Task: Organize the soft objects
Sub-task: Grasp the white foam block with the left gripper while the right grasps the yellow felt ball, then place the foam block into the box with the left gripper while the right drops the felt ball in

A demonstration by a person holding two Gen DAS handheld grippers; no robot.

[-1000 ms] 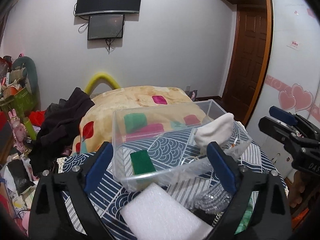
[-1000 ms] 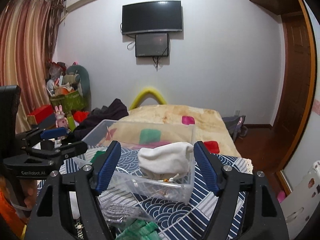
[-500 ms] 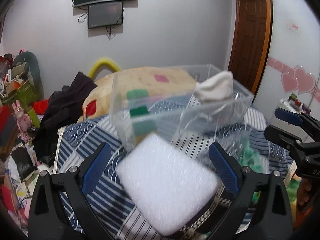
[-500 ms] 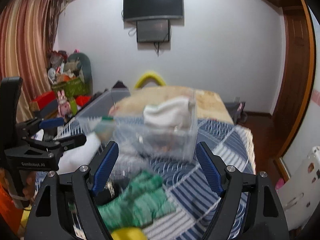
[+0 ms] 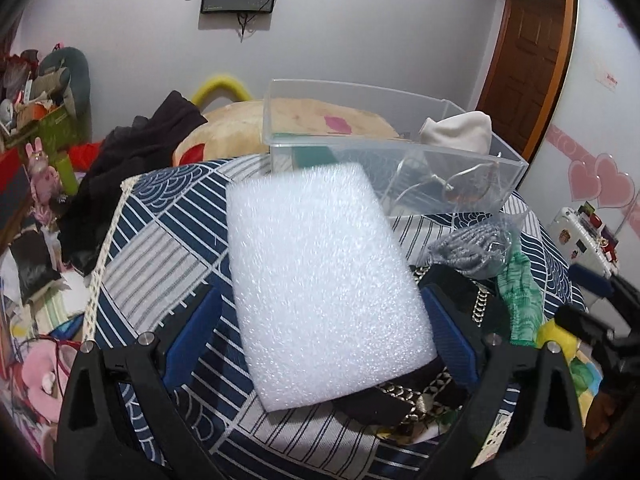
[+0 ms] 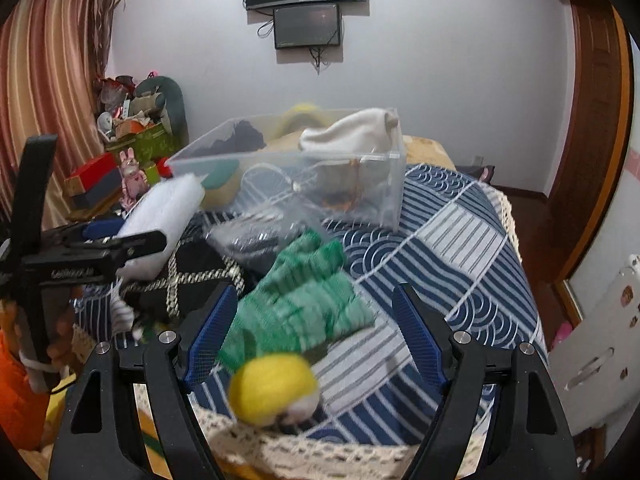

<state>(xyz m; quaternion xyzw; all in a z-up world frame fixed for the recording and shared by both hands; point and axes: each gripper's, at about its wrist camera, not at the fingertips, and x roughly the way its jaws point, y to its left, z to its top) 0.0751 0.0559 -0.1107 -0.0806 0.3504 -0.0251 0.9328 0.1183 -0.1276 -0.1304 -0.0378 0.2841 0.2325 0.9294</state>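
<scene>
Honestly, my worry is the white foam block [image 5: 324,280]: it lies half on a black chain-trimmed bag [image 5: 400,396], so closing on it unevenly could tip it off. My left gripper [image 5: 320,336] stands wide open astride it, gripping nothing. My right gripper [image 6: 312,336], equally wide, hangs empty over the green knit [image 6: 304,304]; the clear bin [image 5: 512,160] sits beyond.

Both grippers are showing matte black plastic arms with triangular cut-outs and silver screws — the left gripper [image 5: 320,336] and right gripper [image 6: 314,336] are wearing ribbed blue finger pads [image 6: 210,334]; white lettering is blurring.
</scene>
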